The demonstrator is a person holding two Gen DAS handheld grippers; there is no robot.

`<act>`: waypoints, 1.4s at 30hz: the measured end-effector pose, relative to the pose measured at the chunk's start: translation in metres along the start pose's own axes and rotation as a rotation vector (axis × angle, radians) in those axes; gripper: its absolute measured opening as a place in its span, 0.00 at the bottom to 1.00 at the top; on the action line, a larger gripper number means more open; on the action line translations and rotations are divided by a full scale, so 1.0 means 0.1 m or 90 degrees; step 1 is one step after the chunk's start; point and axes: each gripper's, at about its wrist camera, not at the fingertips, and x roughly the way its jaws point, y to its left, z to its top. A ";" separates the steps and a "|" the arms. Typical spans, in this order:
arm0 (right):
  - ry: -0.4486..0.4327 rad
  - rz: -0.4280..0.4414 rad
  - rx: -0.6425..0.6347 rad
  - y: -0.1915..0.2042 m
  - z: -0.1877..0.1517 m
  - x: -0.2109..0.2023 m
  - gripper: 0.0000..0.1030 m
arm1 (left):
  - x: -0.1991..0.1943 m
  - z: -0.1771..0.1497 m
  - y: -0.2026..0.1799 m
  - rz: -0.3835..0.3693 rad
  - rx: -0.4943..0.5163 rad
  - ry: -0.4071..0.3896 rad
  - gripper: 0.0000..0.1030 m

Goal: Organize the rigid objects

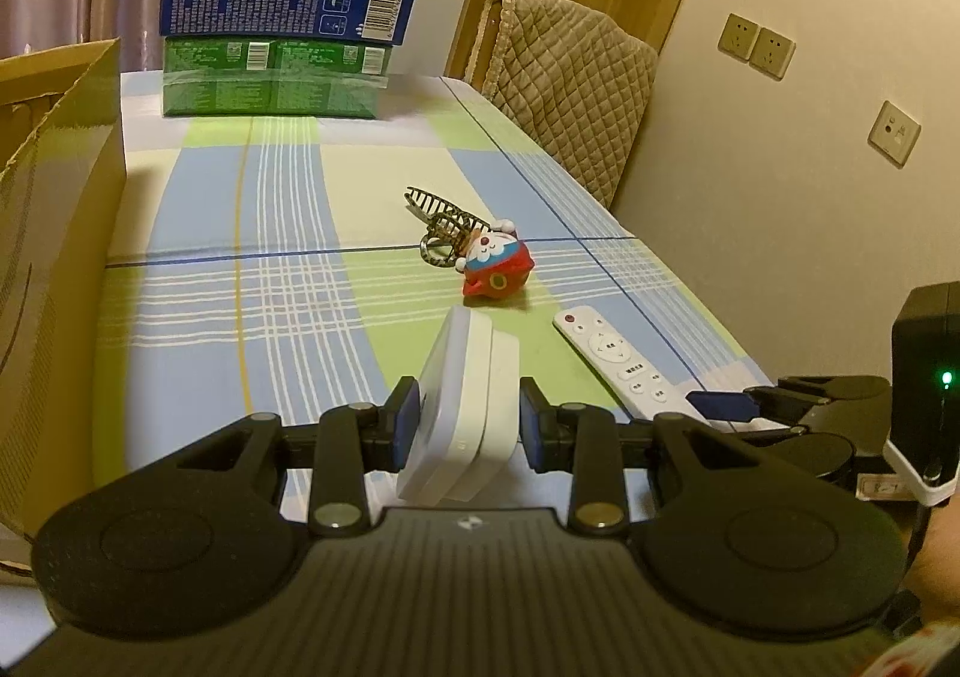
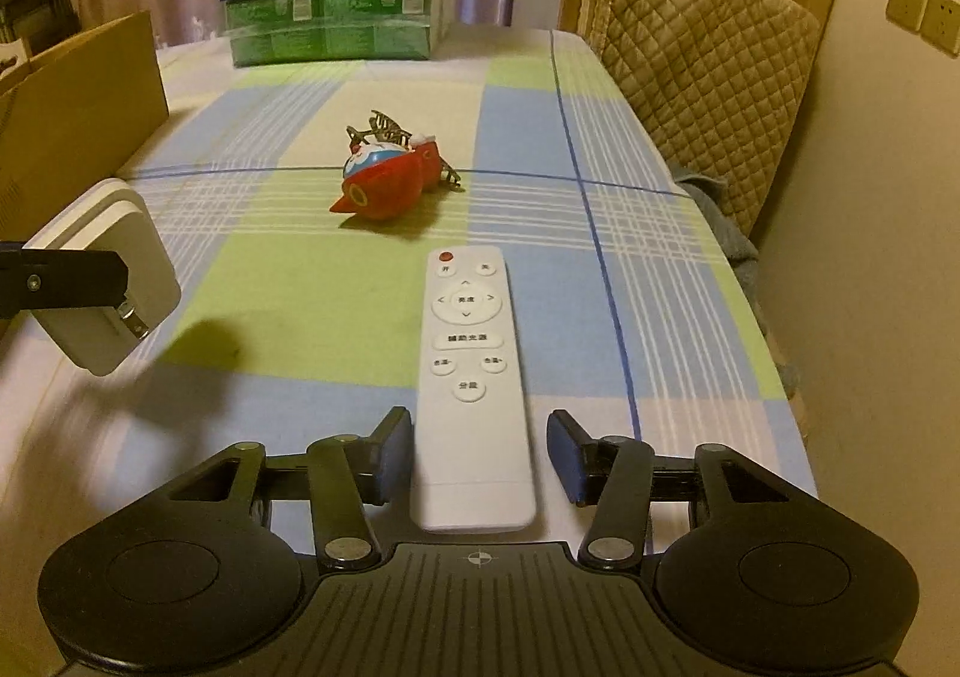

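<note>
My left gripper is shut on a white power adapter and holds it above the checked cloth; the adapter also shows at the left of the right wrist view. My right gripper is open, its fingers on either side of the near end of a white remote that lies flat on the cloth. The remote shows in the left wrist view too. A red toy figure lies further back, against a striped hair claw.
A cardboard box stands along the left side. Stacked green, blue and dark cartons stand at the far end. A quilted chair back and a wall with sockets line the right edge.
</note>
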 end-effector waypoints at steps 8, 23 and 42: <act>-0.001 -0.014 -0.025 0.08 0.03 -0.04 0.34 | -0.02 0.01 -0.01 -0.002 0.001 -0.003 0.28; -0.140 0.045 0.058 0.24 0.23 -0.80 0.34 | -0.29 0.18 -0.13 -0.013 0.006 -0.034 0.29; -0.212 0.209 -0.016 1.38 0.93 -1.45 0.34 | -1.57 0.63 0.65 0.097 -0.017 -0.115 0.29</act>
